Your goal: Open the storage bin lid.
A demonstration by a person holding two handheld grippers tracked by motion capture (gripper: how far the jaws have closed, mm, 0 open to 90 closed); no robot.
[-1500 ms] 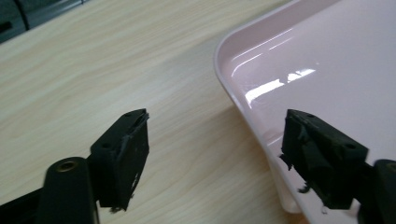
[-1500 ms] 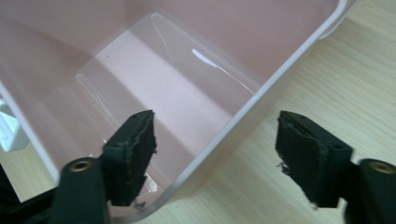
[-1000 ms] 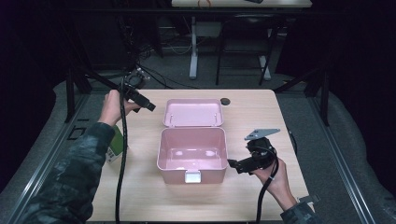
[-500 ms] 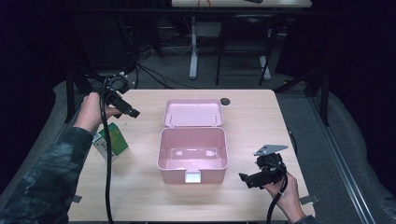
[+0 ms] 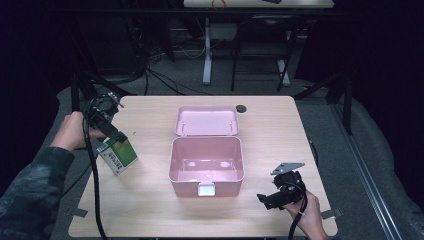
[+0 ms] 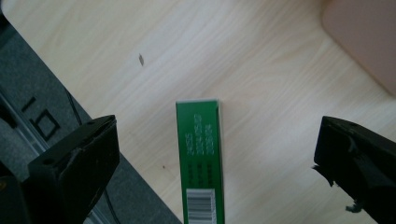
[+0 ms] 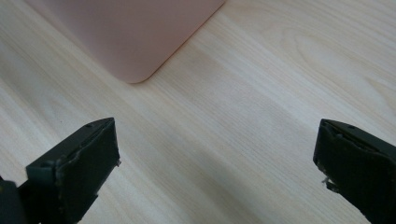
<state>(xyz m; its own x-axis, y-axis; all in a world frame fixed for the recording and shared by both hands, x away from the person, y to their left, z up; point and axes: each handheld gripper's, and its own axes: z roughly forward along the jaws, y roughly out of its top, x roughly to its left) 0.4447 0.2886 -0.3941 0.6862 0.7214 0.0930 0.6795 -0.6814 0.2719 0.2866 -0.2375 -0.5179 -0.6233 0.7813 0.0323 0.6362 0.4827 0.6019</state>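
We are lining up on the green carton (image 6: 200,163), which lies on the worktop (image 5: 150,210) near its left edge, left of the open pink box (image 5: 206,161). Our left tool (image 5: 116,135) hovers over it, jaws spread wide; next we lower and close. The right tool (image 5: 265,200) waits open, near right.

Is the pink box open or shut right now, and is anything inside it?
Open and empty. The pink box has its lid folded back flat on the table behind it, and the high view shows a bare interior.
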